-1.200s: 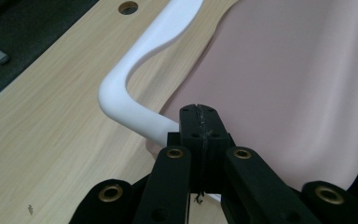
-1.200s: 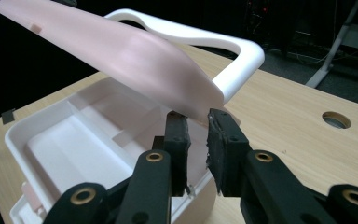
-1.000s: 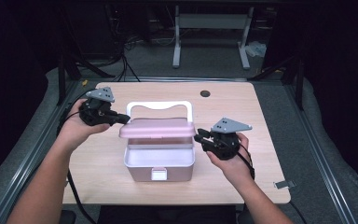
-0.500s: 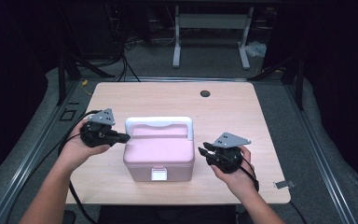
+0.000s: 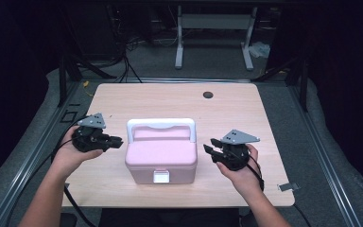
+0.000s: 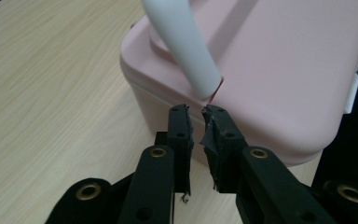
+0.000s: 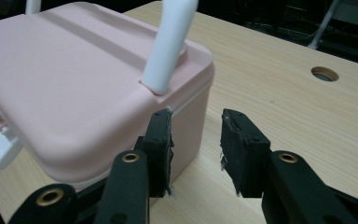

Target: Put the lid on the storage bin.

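pink box (image 5: 161, 158) sits shut at table centre; my left claw (image 5: 115, 141) at nine nearly pressed together, right claw (image 5: 210, 148) at three spread; both empty, nothing begun.

Pink box (image 5: 161, 158) on wood table (image 5: 170, 99)

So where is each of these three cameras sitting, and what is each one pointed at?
High view: fixed above the person's side, looking forward and down on the table; both forearms, the left hand-held gripper and the right hand-held gripper show.
Left gripper view: rides that gripper, looking along its nearly closed jaws at the pink box.
Right gripper view: rides the other, looking between its parted jaws past the box's corner toward the table hole.
Shared: all three show the box and its white handle.
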Action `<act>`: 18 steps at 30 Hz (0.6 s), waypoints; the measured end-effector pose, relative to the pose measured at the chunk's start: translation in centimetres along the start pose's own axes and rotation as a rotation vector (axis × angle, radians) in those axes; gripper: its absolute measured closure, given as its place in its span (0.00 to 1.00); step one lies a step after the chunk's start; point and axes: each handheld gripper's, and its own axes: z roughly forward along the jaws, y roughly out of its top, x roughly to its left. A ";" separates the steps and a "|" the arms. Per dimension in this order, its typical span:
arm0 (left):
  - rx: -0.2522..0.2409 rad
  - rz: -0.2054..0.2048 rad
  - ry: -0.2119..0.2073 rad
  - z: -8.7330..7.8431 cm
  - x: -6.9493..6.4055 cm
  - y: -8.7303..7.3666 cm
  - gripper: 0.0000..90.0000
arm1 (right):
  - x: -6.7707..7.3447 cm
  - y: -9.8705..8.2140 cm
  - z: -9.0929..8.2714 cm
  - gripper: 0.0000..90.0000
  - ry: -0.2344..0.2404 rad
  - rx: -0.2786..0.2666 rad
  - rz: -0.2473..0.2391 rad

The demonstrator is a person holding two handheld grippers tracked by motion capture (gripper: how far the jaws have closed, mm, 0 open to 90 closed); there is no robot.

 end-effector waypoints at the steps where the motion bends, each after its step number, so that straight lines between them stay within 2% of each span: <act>1: 0.000 0.000 0.000 0.0 0.0 0.0 0.84 | 0.0 0.0 0.0 0.69 0.000 0.000 0.000; 2: 0.004 -0.009 0.007 0.0 0.2 -0.3 0.82 | -0.5 -0.1 -0.1 0.67 -0.025 0.001 0.008; 8: -0.001 -0.055 0.046 0.2 0.9 -1.8 0.73 | -1.6 -0.9 0.1 0.64 -0.051 0.014 0.028; 9: -0.005 -0.064 0.058 0.4 1.1 -2.2 0.73 | -1.7 -1.0 0.2 0.63 -0.067 0.019 0.030; 11: -0.008 -0.083 0.092 0.8 1.4 -2.9 0.65 | -2.5 -1.7 0.7 0.61 -0.078 0.027 0.048; 18: -0.022 -0.119 0.130 1.4 1.5 -4.5 0.56 | -3.9 -3.0 1.2 0.56 -0.132 0.042 0.083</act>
